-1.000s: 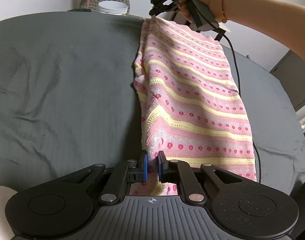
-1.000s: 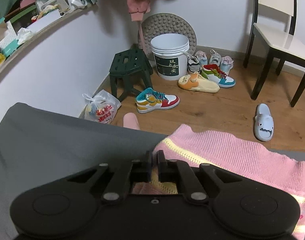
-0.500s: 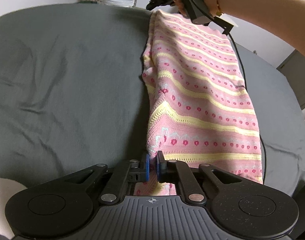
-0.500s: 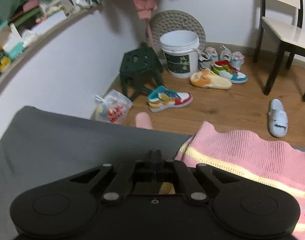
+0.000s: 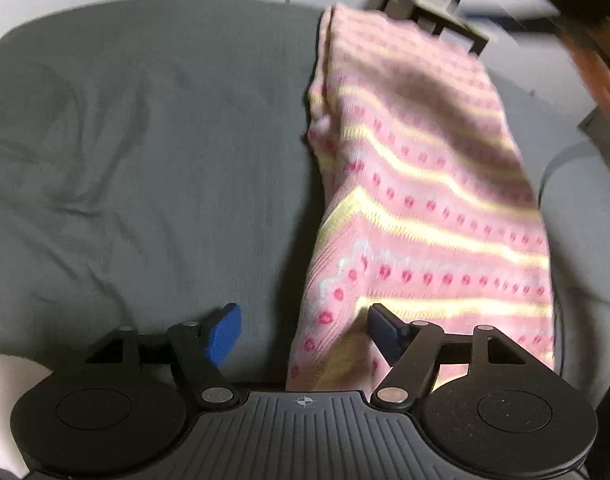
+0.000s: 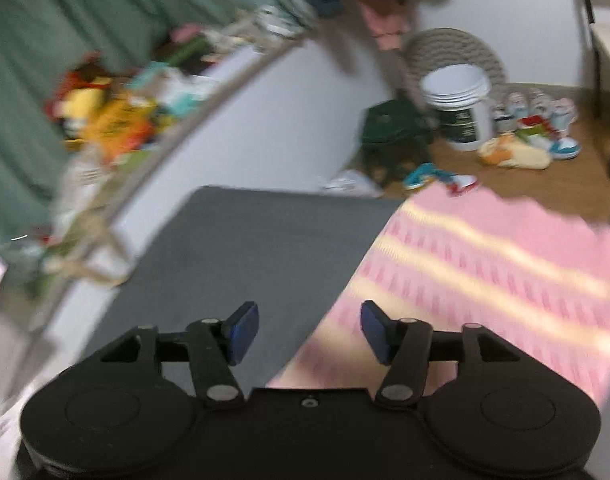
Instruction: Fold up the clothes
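Note:
A pink knitted garment (image 5: 425, 184) with yellow stripes and red dots lies in a long folded strip on the dark grey sheet (image 5: 145, 140). My left gripper (image 5: 303, 334) is open, its blue pads spread wide; the garment's near left edge lies between the fingers, gripped by neither. In the right wrist view the same garment (image 6: 485, 264) spreads to the right, its left edge running under my right gripper (image 6: 309, 330), which is open and holds nothing. Both views are blurred by motion.
A white bucket (image 6: 461, 112), a dark green stool (image 6: 397, 136) and several shoes (image 6: 517, 152) stand on the wooden floor beyond the sheet's far edge. A cluttered shelf (image 6: 117, 120) curves along the left wall. A chair (image 5: 437, 4) stands behind the garment.
Both grippers have opened and let go of the garment's corners. The right gripper with the person's arm has swung away from the far end of the garment.

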A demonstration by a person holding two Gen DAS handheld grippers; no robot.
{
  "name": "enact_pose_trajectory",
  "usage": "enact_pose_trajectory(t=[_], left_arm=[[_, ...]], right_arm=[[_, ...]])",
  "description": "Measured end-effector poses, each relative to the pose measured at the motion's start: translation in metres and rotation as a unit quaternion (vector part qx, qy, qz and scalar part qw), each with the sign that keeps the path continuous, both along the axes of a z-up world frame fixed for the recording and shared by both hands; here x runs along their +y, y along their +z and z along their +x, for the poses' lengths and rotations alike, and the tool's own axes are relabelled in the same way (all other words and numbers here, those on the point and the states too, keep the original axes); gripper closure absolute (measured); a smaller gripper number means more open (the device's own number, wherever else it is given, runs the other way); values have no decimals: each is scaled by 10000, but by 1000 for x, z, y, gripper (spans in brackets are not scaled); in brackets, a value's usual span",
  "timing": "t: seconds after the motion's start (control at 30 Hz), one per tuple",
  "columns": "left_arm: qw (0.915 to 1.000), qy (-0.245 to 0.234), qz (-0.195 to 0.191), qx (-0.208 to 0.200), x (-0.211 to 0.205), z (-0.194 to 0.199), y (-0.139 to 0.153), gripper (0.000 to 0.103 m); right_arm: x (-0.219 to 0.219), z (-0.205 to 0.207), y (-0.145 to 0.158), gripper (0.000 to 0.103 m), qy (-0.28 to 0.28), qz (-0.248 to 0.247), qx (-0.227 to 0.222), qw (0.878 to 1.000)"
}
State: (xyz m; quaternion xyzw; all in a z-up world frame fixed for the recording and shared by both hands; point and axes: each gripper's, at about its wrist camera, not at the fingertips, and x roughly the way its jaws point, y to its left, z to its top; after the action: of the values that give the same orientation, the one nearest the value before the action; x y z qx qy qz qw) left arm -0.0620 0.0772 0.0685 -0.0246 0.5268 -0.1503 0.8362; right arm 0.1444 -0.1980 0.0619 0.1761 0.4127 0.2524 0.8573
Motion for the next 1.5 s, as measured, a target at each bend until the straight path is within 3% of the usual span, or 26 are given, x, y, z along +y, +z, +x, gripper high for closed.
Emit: enact_pose_trajectory(t=[0.1,0.23,0.33,0.4,0.47,0.53,0.57,0.6,0.67,0.73,0.8,0.87,1.0,1.03,1.1,1.2,1.23,1.3,1.43,1.5], left_arm=[[9989,-171,66,-437,-5,-5,13,32],[9942,-814,35,-706,-19,-12,25,32],[9865,-1248,348,-1000,-32,-20,34,32],[9748,-1645,434,-1440,-42,-29,47,32],[9520,-2299,557,-1941,-51,-41,62,32],[9094,-3202,1103,-2413,-67,-62,69,32],[8832,-3619,1432,-2618,-76,-72,70,32],[8499,-4089,1806,-2790,-82,-83,65,32],[7778,-4976,2481,-2929,-93,-103,49,32],[7253,-5556,2950,-2797,-98,-114,29,32],[6914,-5796,3323,-2750,-103,-121,14,33],[6710,-5920,3496,-2776,-104,-122,7,33],[6558,-6071,3483,-2829,-108,-122,6,36],[6471,-6140,3495,-2866,-108,-123,4,48],[6279,-6298,3543,-2890,-110,-126,-1,55],[6096,-6458,3586,-2874,-121,-128,-11,71],[6074,-6470,3596,-2885,-122,-128,-12,83],[6032,-6490,3611,-2906,-125,-126,-13,96],[6075,-6426,3612,-2958,-121,-125,-6,98],[5988,-6460,3699,-2955,-115,-127,-5,99]], right_arm=[[-17,-77,8,34,290,-54,-216,9993],[-39,-178,18,34,676,-147,-490,9964],[-13,-231,-5,35,1051,-741,-644,9896],[10,-257,-20,40,1393,-1120,-792,9807],[33,-276,-30,44,1809,-1374,-1039,9683],[56,-281,-39,47,2155,-1958,-1143,9498],[67,-283,-44,47,2315,-2233,-1195,9393],[72,-284,-47,47,2414,-2401,-1247,9320],[74,-283,-51,47,2499,-2368,-1187,9313],[75,-287,-52,47,2546,-2392,-1229,9289],[75,-294,-52,46,2582,-2417,-1268,9268],[75,-297,-51,46,2589,-2357,-1242,9284],[79,-307,-55,42,2659,-2246,-1103,9309],[79,-309,-56,42,2663,-2280,-1095,9301],[79,-311,-54,41,2648,-2342,-1106,9289],[75,-310,-49,39,2521,-2311,-1115,9331],[72,-309,-48,38,2462,-2307,-1104,9349],[67,-307,-46,38,2326,-2310,-1057,9388],[50,-300,-43,37,2037,-2309,-847,9476],[45,-295,-45,37,1895,-2249,-723,9530]])
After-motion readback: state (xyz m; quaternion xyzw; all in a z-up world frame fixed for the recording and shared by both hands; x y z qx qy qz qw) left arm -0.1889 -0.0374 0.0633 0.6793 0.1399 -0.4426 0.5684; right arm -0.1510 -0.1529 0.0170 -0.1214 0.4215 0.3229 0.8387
